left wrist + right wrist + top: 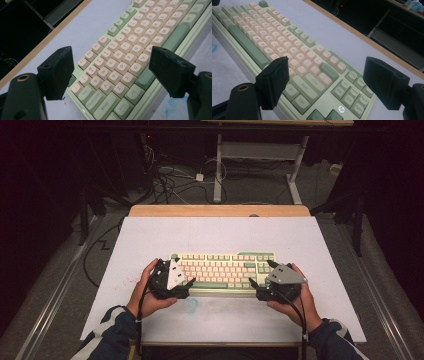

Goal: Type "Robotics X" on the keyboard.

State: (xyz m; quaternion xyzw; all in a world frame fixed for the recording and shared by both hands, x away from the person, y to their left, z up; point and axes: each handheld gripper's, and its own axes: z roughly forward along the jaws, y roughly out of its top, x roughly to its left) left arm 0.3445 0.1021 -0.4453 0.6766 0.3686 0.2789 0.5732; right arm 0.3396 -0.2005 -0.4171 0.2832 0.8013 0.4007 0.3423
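The white table [165,235] takes the middle of the high view, with a wooden edge [220,210] along its top; in the lower centre of that frame lies the green and cream keyboard [222,270], flat on the table. The left gripper [187,284] sits at the lower left end of the keyboard, held in the left hand [145,295]; its jaws stand wide apart – in the left gripper view one is at the left over the table beside the Tab key, the other at the right over the front edge near the space bar. The right gripper [252,284] is at the lower right end, in the right hand [300,302]; its jaws are also wide apart, clamping nothing. A small blue stain [190,305] marks the table below the keyboard.
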